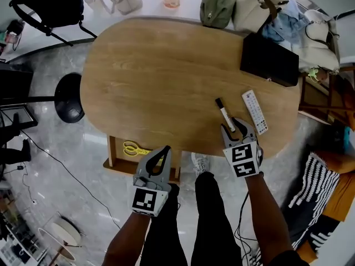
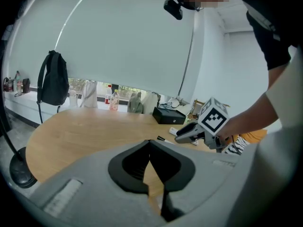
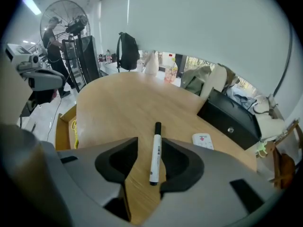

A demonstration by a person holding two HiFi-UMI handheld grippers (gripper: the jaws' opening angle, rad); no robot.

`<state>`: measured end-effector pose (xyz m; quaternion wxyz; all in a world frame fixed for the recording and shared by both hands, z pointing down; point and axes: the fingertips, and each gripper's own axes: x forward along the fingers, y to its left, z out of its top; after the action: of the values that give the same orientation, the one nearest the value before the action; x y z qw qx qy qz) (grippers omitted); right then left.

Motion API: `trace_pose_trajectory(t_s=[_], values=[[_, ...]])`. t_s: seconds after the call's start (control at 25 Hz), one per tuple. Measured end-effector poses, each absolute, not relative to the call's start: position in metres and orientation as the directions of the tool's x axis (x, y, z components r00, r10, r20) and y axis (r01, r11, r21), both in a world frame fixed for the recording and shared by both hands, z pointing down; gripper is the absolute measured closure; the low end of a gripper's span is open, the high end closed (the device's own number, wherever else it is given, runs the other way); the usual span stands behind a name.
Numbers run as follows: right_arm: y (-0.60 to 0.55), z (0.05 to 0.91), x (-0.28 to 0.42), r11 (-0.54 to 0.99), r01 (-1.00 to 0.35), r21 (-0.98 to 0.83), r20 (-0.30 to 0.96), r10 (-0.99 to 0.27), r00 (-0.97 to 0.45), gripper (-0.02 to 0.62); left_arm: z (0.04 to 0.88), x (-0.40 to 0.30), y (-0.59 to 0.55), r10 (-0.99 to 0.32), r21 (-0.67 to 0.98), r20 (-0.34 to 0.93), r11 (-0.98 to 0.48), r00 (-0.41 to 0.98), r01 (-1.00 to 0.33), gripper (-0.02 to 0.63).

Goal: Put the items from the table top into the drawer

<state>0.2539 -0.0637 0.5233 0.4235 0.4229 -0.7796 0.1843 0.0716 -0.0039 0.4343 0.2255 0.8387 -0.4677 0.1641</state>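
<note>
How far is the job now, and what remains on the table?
Done: the scissors lie in the open drawer. In hand: the right gripper is open around the marker, which lies on the table between its jaws, not gripped. The left gripper is shut and empty near the drawer. Left: the marker, the remote and perhaps the black box.
</note>
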Motion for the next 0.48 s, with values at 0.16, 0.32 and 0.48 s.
trace_pose_trajectory(t_s=[0.16,0.32,0.48], values=[[-0.072,0.553,0.264,0.594,-0.804,0.023,0.856,-0.427,-0.291,0.442,0.438,0.081,-0.007,-0.709,0.215,0.487,-0.469,0.510,-0.857,0.589],[-0.078,0.569,0.266,0.609,-0.793,-0.006,0.879,-0.375,-0.295,0.443,0.442,0.085,-0.004,-0.703,0.219,0.494,-0.469,0.512,-0.856,0.589],[-0.075,0.580,0.265,0.617,-0.786,-0.024,0.899,-0.330,-0.287,0.445,0.445,0.083,-0.001,-0.703,0.229,0.501,-0.455,0.505,-0.861,0.589]])
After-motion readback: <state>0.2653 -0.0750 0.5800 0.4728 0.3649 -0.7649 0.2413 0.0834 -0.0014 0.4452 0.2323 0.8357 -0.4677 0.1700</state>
